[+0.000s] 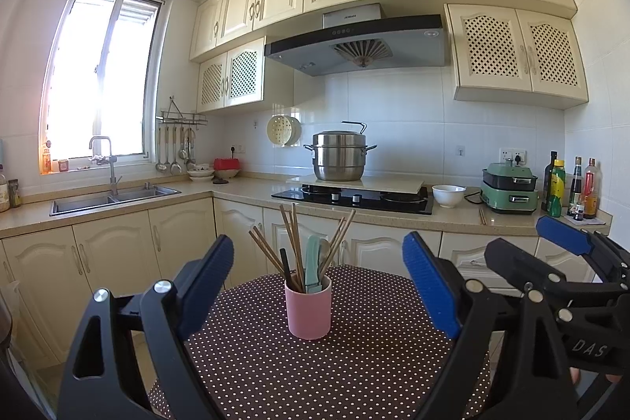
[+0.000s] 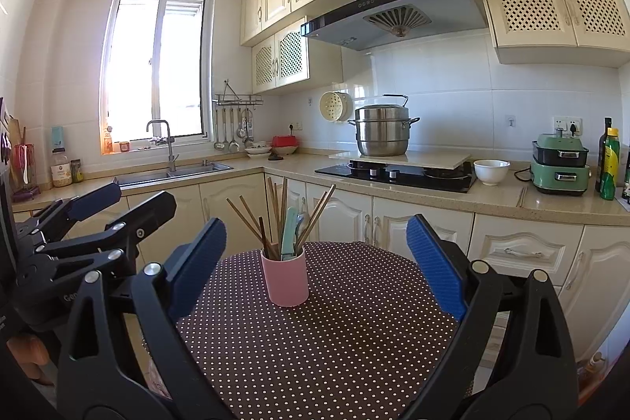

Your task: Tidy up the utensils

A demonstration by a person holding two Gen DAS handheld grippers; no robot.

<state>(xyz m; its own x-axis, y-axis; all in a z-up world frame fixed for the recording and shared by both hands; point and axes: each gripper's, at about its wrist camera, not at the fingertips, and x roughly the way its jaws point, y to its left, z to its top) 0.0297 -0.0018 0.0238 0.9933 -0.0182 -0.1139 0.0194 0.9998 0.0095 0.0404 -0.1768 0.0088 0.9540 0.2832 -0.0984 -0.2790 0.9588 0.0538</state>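
**A:** From the left wrist view we record the left gripper [image 1: 317,278] standing wide, nothing between its blue pads [image 1: 431,286]. The pink cup [image 1: 308,308] stands upright on the polka-dot table [image 1: 354,361], centred ahead of the fingers and apart from them. Chopsticks [image 1: 293,243] and a teal utensil [image 1: 313,264] lean inside it. The right gripper [image 1: 486,243] shows at the right edge, also spread.

**B:** From the right wrist view we confirm it: the right gripper [image 2: 317,264] gapes wide and grips nothing. The cup [image 2: 285,278] sits on the same cloth [image 2: 334,341], slightly left of centre, contents upright or tilted outward. We note the left gripper [image 2: 130,199] at the left, well clear of the cup.
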